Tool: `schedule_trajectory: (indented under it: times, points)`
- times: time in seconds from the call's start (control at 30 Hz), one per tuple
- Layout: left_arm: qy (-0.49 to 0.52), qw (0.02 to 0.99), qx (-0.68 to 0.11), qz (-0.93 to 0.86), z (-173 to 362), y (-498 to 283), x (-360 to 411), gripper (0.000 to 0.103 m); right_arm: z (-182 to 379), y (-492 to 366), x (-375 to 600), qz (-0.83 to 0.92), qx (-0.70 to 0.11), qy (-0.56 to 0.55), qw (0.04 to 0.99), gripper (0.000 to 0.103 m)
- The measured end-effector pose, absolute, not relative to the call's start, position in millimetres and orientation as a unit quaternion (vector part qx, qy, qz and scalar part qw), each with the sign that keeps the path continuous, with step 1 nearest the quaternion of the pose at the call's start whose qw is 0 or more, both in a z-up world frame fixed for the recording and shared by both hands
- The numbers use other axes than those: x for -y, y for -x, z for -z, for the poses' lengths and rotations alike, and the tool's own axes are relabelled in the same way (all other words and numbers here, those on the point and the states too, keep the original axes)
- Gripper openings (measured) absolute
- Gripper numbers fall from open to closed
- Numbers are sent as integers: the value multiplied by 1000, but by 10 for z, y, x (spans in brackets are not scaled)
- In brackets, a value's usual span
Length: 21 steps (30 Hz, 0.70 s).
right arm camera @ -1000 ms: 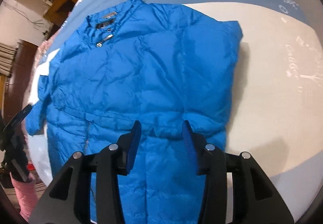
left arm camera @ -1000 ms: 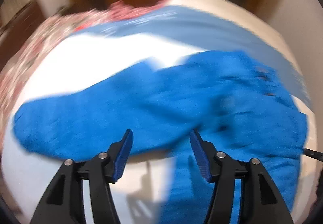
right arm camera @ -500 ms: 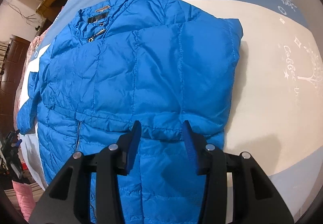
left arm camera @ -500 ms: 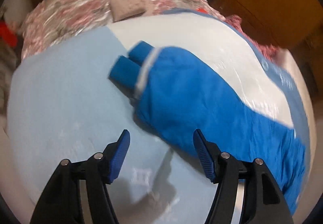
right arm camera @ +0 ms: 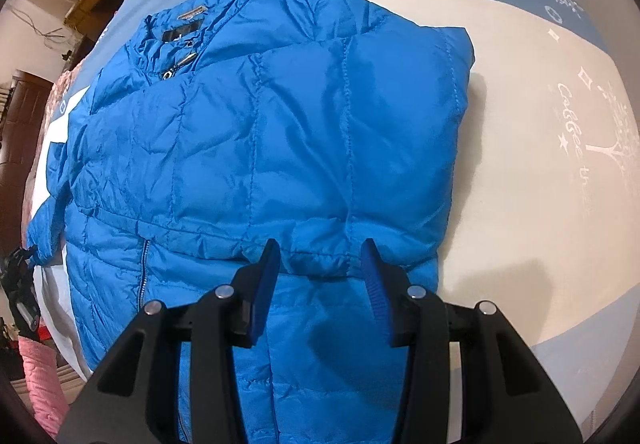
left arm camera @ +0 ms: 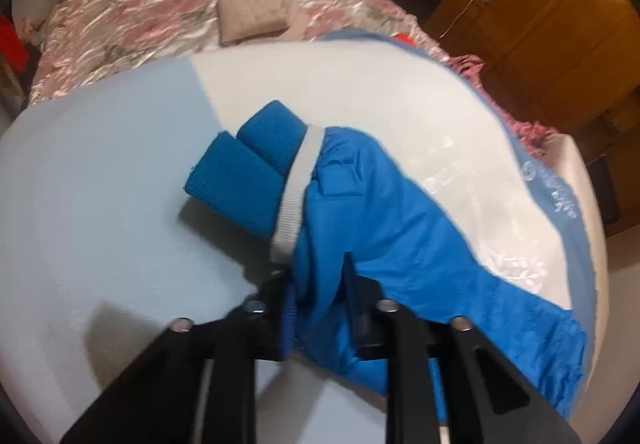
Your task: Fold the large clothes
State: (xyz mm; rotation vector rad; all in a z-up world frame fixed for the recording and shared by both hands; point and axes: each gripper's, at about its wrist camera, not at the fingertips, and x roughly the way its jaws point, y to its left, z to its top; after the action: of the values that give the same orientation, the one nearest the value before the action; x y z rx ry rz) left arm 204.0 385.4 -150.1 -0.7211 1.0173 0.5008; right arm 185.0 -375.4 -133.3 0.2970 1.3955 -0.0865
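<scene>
My left gripper (left arm camera: 318,286) is closed on the sleeve (left arm camera: 400,244) of the blue down jacket (right arm camera: 260,132), pinching the padded cloth just behind the grey band (left arm camera: 296,188) and the ribbed cuff (left arm camera: 244,172). From my fingers the cuff points forward and to the left, and the rest of the sleeve runs back and to the right across the white and light-blue bedcover (left arm camera: 100,184) toward the body of the jacket, which this view does not show. So the long axis of the sleeve lies diagonal, and I judge that the coming move is to carry the cuff along this line, back over the jacket's front. My right gripper (right arm camera: 320,276) holds nothing; its jaws stand apart above the jacket, over the seam where the other sleeve (right arm camera: 352,148) already lies folded across the chest. The jacket is spread flat with the collar (right arm camera: 200,16) far from me and the zipper (right arm camera: 143,272) running toward me on the left. The sleeve in work hangs off the jacket's far left edge, so only my left hand is near to it. The padded cloth looks slippery, so I think it can slide out if I pull fast.
</scene>
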Motion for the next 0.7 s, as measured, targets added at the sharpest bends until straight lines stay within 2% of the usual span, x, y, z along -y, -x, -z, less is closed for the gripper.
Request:
schedule_trajectory:
  times: [0.27, 0.47, 0.7]
  points:
    - [275, 854, -408, -169, 830, -2076, -3263, 12, 1235, -1746, 3833, 43, -631, -128, 764, 42]
    - [192, 906, -375, -41, 154, -2223, -2101, 12, 1196, -1668, 3896, 41, -625, -133, 768, 42]
    - [120, 910, -383, 109, -23, -2439, -585, 12, 1202, -1605, 3931, 36, -622, -139, 769, 42]
